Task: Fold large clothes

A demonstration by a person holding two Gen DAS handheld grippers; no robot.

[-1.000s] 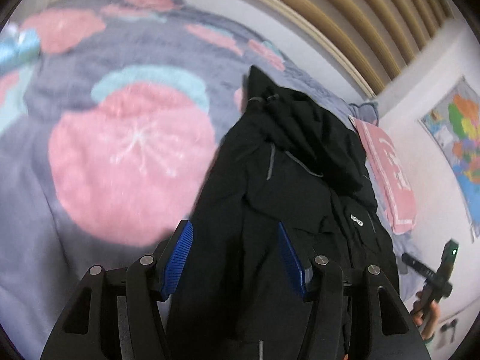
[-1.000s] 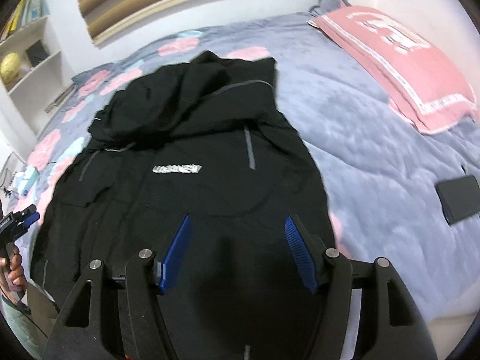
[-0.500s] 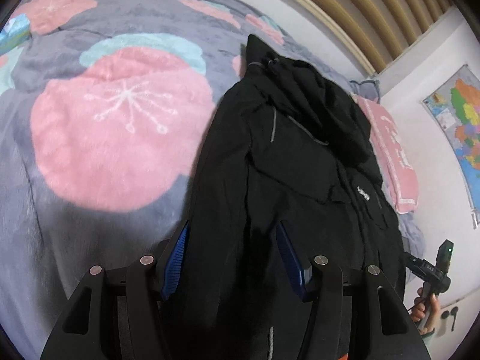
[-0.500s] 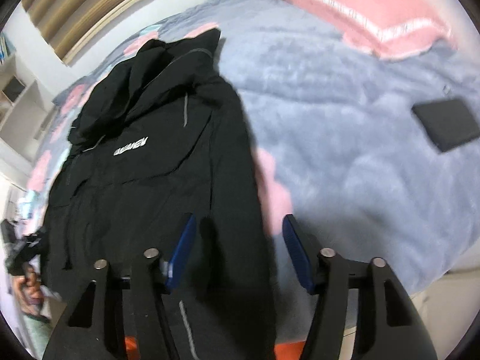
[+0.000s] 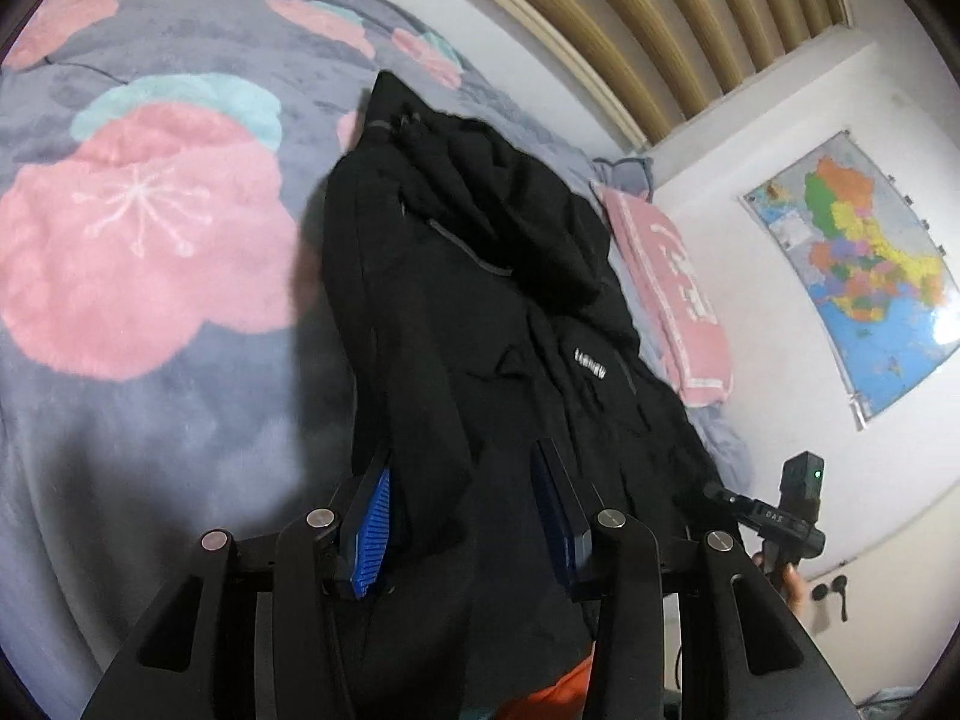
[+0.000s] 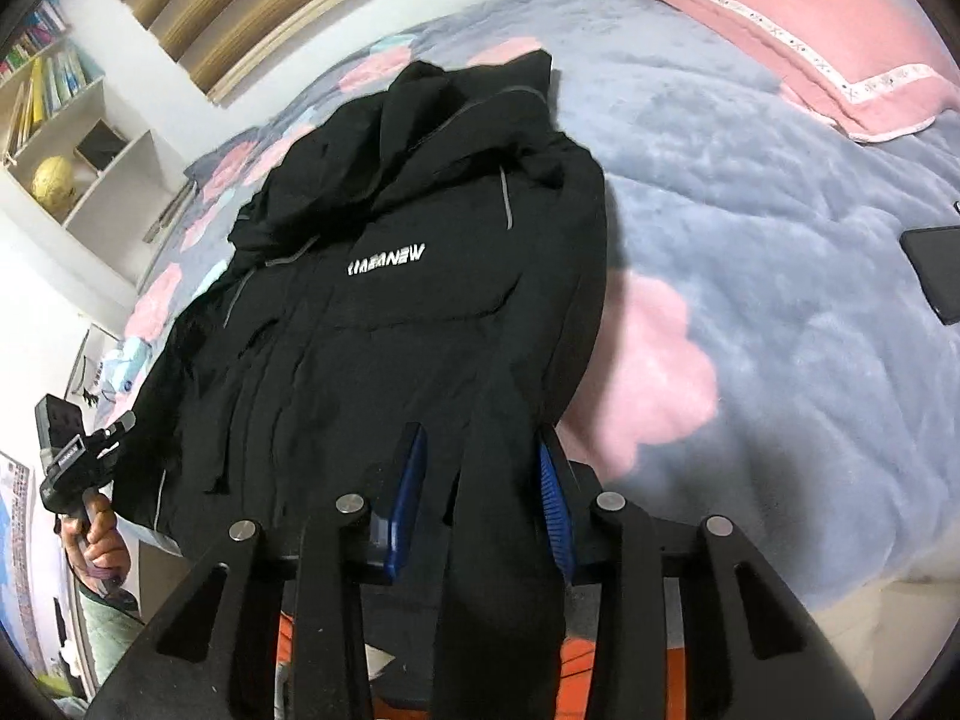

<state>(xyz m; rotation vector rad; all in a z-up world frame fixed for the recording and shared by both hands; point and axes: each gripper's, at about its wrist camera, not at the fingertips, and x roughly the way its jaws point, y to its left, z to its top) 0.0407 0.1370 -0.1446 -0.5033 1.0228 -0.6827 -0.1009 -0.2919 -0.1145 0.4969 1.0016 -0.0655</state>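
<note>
L gripper closing w/ black jacket hem between jaws; R gripper likewise (grip unconfirmed).

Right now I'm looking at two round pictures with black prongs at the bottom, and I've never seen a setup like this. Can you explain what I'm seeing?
There is no robot here. A person holds a two-finger gripper in each hand, and each gripper carries a fisheye camera looking along its fingers; that is why the pictures look round.

One picture is from the left gripper, the other from the right gripper. The black prongs are the gripper arms; the blue strips are the grip pads.

A black hooded jacket lies on a bed with a grey blanket printed with pink flowers. A pink pillow lies beyond it.

Both grippers are at the jacket's near hem, one at each side. Their jaws are closing, with a fold of jacket fabric between the pads of each.
</note>
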